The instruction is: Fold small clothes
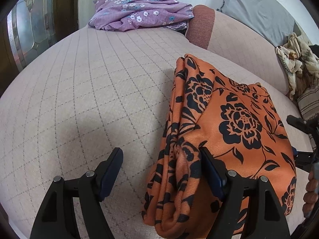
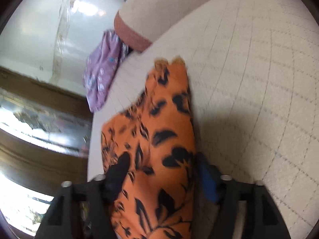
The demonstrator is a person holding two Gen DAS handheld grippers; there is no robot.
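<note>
A folded orange cloth with black flowers [image 1: 229, 129] lies on the beige checked cushion [image 1: 89, 99]. My left gripper [image 1: 161, 171] stands open at the cloth's near left corner. Its right finger [image 1: 211, 171] rests against the folded edge, and its left finger hangs over bare cushion. In the blurred right wrist view the same orange cloth [image 2: 159, 119] runs between the fingers of my right gripper [image 2: 162, 172]. Those jaws stand wide apart, and I see neither pad pressing the fabric. Part of the right gripper [image 1: 301, 127] and the person's hand [image 1: 311, 191] show at the left view's right edge.
A crumpled purple flowered garment [image 1: 139, 14] lies at the cushion's far end, beside a rust-banded bolster [image 1: 201, 25]. A grey pillow [image 1: 259, 10] and a bunched patterned cloth [image 1: 295, 65] sit at the back right. A dark glazed door [image 1: 30, 29] stands on the left.
</note>
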